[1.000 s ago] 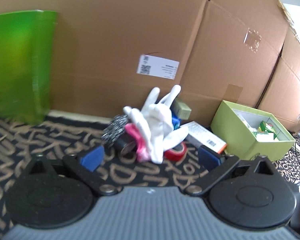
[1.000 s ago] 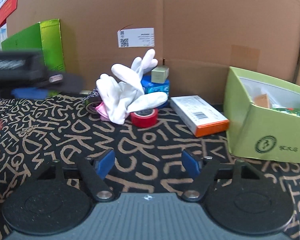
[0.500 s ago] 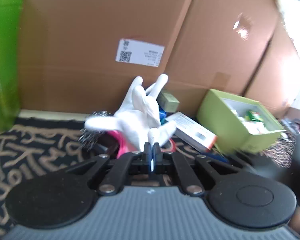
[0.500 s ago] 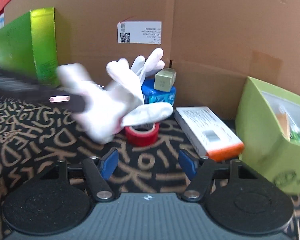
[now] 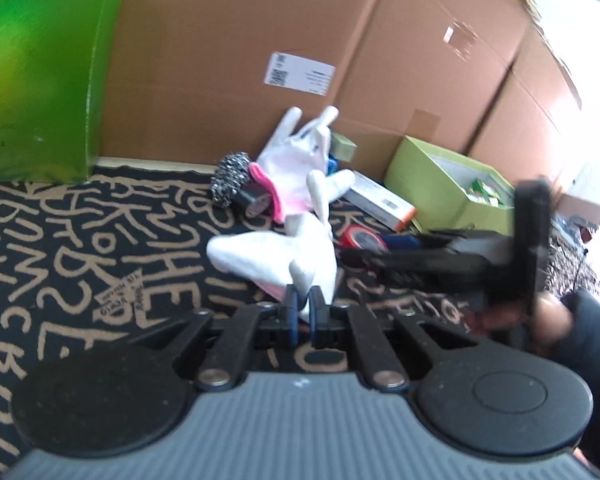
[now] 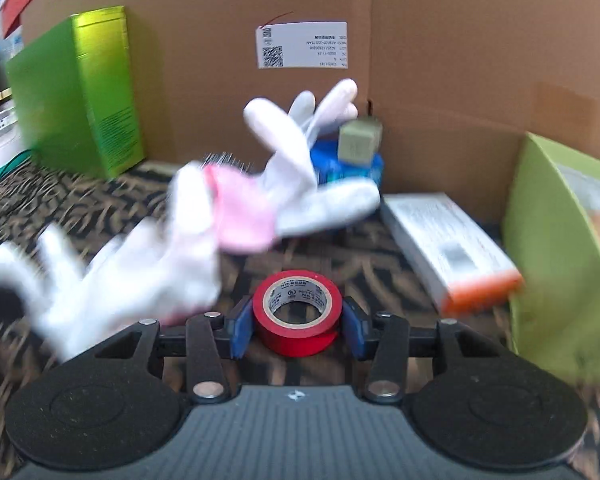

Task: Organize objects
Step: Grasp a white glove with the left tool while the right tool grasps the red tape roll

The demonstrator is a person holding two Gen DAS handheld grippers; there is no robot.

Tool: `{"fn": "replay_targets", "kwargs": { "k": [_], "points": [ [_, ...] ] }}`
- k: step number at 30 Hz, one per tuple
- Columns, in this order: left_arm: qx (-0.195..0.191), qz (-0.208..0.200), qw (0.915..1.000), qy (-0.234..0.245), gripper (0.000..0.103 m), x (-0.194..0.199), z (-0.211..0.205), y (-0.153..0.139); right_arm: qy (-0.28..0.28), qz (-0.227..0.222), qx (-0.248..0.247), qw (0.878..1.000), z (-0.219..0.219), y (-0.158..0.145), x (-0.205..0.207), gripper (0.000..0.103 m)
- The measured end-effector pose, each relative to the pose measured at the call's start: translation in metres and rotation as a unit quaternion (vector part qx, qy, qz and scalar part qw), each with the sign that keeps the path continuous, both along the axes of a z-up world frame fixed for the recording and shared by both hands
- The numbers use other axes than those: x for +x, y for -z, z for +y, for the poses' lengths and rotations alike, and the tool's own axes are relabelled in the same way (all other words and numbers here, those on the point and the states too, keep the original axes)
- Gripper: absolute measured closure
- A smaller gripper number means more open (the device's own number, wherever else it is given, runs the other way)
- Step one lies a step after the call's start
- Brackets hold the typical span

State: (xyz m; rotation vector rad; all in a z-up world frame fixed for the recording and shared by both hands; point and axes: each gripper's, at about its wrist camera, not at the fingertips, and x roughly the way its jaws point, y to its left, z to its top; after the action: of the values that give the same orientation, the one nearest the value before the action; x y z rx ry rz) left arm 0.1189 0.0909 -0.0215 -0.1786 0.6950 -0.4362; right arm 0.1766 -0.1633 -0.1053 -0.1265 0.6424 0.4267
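Note:
My left gripper (image 5: 303, 309) is shut on a white glove (image 5: 272, 258) and holds it away from the pile; the glove shows blurred in the right wrist view (image 6: 140, 268). A second white glove with a pink cuff (image 5: 296, 168) lies on the pile by the cardboard wall, also seen in the right wrist view (image 6: 284, 184). My right gripper (image 6: 298, 326) has its pads on both sides of a red tape roll (image 6: 298, 314) on the patterned mat. The right gripper also shows in the left wrist view (image 5: 440, 256), with the tape (image 5: 360, 238) at its fingers.
A steel scourer (image 5: 230, 176) and a black roll (image 5: 256, 202) lie by the gloves. A white and orange box (image 6: 452, 248), a blue pack (image 6: 348, 164) with a small olive box (image 6: 358, 140), an open light-green box (image 6: 568, 248) and a tall green box (image 6: 80, 92) stand along the cardboard wall.
My left gripper shut on one glove and pulled it off the pile toward the left front. My right gripper moved forward and closed around the red tape roll.

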Motion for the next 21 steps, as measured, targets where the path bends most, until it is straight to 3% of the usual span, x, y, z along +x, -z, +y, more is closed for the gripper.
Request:
{"fn": "replay_targets", "kwargs": {
  "k": [2,4,6,8,12,14,16,17,20,21],
  "points": [
    [0.008,-0.007,0.9999,0.002,0.067,-0.008,-0.004,0.000,0.003,0.007,0.008,1.000,-0.012,-0.001,-0.030,0.052],
    [0.017,-0.017,0.9997,-0.001,0.036,-0.013,-0.010,-0.001,0.001,0.014,0.024,1.000,-0.022,-0.001,-0.056,0.052],
    [0.031,-0.035,0.9987,-0.022,0.020,-0.013,-0.018,-0.003,0.000,0.013,0.022,1.000,-0.025,0.000,-0.075,0.052],
    [0.049,-0.052,0.9969,-0.032,0.013,-0.006,-0.029,-0.004,0.005,0.006,0.019,1.000,-0.027,-0.001,-0.084,0.051],
    [0.097,-0.053,0.9938,-0.016,0.016,0.022,-0.055,0.004,0.010,-0.001,0.018,1.000,-0.021,-0.002,-0.087,0.046],
    [0.115,-0.040,0.9926,-0.001,0.028,0.036,-0.065,0.011,0.009,-0.007,0.010,1.000,-0.020,-0.003,-0.088,0.044],
    [0.116,-0.015,0.9931,0.008,0.057,0.049,-0.070,0.019,0.010,-0.008,0.010,1.000,-0.020,-0.002,-0.088,0.042],
    [0.109,0.000,0.9940,0.009,0.063,0.054,-0.069,0.022,0.011,-0.007,0.010,1.000,-0.019,-0.002,-0.087,0.041],
    [0.097,0.008,0.9952,0.002,0.063,0.056,-0.067,0.024,0.016,-0.006,0.009,1.000,-0.018,0.000,-0.084,0.041],
    [0.096,0.006,0.9953,0.000,0.059,0.055,-0.067,0.024,0.018,-0.006,0.010,1.000,-0.018,0.001,-0.083,0.041]
  ]
}}
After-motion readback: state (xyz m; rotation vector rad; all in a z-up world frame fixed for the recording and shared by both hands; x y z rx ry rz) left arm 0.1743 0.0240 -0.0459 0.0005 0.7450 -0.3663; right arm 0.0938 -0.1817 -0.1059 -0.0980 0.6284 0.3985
